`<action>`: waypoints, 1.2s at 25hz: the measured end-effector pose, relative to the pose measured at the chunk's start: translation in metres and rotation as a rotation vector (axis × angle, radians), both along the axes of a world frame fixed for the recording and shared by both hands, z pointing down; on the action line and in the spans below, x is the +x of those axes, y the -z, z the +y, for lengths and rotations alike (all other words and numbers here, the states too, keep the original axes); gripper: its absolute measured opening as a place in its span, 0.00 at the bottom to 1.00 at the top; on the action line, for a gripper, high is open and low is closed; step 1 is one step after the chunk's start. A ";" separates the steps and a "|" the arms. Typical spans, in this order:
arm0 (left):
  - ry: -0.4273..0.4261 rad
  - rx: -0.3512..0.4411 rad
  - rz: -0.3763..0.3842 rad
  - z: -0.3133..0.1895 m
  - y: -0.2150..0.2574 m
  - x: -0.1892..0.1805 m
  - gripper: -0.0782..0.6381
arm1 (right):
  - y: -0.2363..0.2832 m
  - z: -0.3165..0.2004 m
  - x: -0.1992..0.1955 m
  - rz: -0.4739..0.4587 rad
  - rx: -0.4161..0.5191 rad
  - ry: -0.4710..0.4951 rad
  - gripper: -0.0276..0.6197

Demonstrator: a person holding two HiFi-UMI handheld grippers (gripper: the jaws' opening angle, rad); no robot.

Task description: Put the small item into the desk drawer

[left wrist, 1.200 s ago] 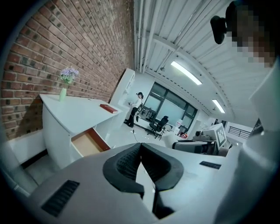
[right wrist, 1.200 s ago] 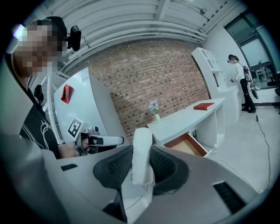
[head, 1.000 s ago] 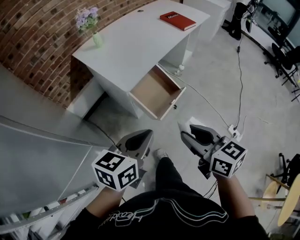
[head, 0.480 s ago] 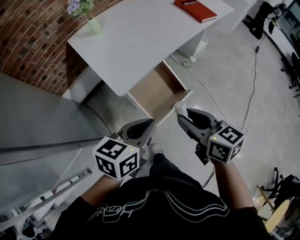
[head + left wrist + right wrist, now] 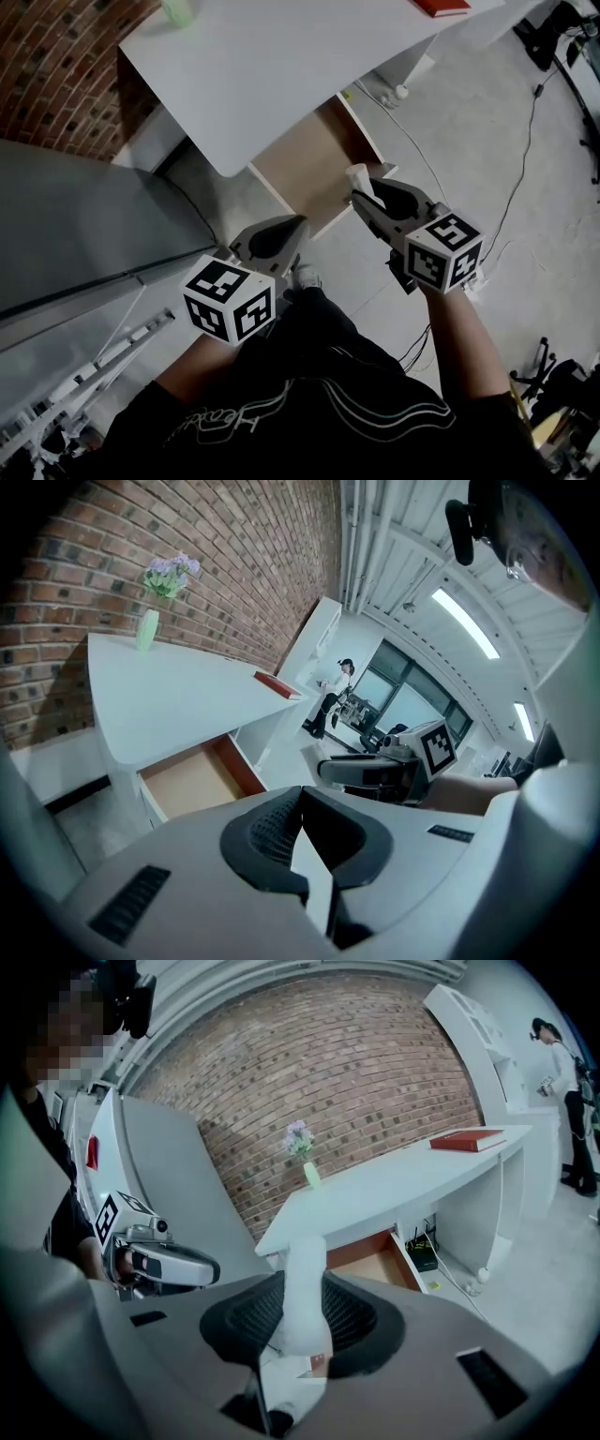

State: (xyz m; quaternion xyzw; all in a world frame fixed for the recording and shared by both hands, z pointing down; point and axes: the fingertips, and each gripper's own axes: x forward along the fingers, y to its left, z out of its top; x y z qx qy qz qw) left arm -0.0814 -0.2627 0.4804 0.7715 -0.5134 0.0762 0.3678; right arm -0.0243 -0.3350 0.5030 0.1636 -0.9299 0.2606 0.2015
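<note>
Carrying the load toward its goal: nearest the camera, both forearms reach forward from the torso, each gripper angled somewhat below level. The right gripper [image 5: 360, 197] is clamped on the small item [image 5: 302, 1283], a pale tube-like piece that stands up from between the pads and juts past the jaw tips. The left gripper [image 5: 297, 226] sits beside and slightly behind it, its jaws together with nothing between them.

Compared with a second ago, the person has stepped closer and both grippers have sunk. The open drawer [image 5: 314, 164], formerly well ahead of them, now lies just beyond the right gripper's tips. In the head view the item overlaps the drawer's front edge, though whether it is above the cavity yet cannot be told. Judged from this, the approach is nearly complete, and a short further reach and a release into the drawer remain.

Beyond stands the white desk [image 5: 272, 66], and farthest the brick wall [image 5: 375, 1082].
</note>
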 end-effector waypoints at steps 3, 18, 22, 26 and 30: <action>0.013 -0.021 0.013 -0.002 -0.021 -0.005 0.14 | -0.025 -0.008 -0.013 0.036 0.005 0.023 0.25; 0.027 -0.101 0.049 -0.025 -0.116 -0.053 0.14 | -0.173 -0.039 -0.074 0.291 0.035 0.158 0.25; 0.018 -0.124 0.037 -0.029 -0.130 -0.053 0.14 | -0.204 -0.044 -0.080 0.355 0.044 0.199 0.25; 0.005 -0.152 0.031 -0.038 -0.143 -0.051 0.14 | -0.235 -0.053 -0.085 0.427 0.053 0.247 0.25; 0.003 -0.161 0.027 -0.046 -0.155 -0.054 0.14 | -0.266 -0.061 -0.095 0.482 0.042 0.308 0.25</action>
